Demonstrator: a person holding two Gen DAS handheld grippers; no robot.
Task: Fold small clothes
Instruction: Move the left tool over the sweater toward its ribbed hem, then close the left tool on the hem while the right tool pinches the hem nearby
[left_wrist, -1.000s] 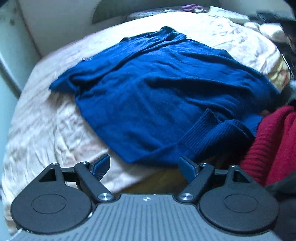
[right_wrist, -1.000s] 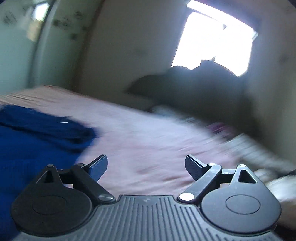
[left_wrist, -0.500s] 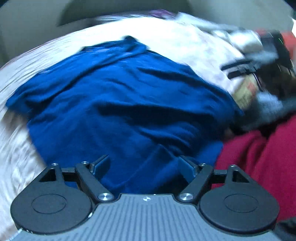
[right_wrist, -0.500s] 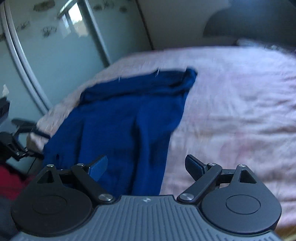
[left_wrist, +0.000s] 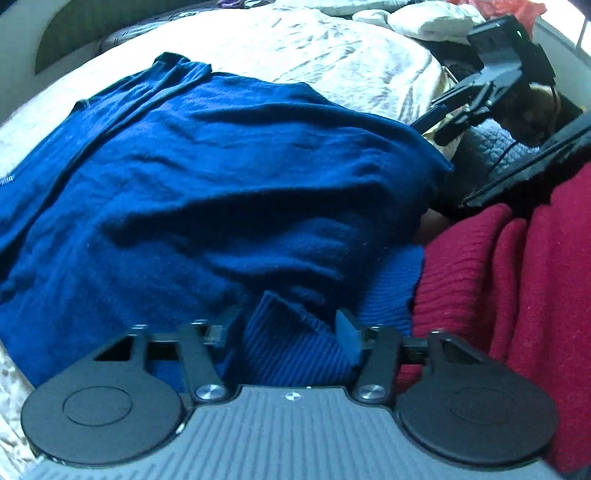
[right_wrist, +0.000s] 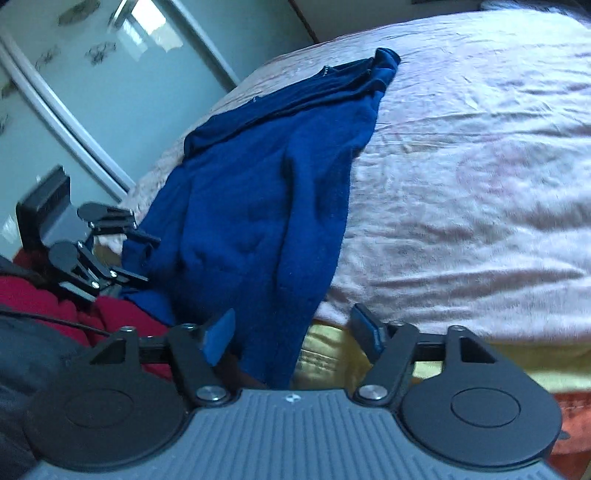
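Both claws are dropping onto the blue sweater (left_wrist: 221, 177) since earlier: your left gripper (left_wrist: 286, 332) is closing around its ribbed cuff (left_wrist: 291, 343), your right gripper (right_wrist: 291, 332) around the hem, neither pinching yet, so you're risking grabbing the red knit (left_wrist: 517, 277).

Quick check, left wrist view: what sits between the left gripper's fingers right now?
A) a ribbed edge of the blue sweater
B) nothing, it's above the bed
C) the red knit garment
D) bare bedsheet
A. In the left wrist view the ribbed edge of the blue sweater lies between the fingers of the left gripper, whose jaws are closing; the red garment lies off to the right of them.
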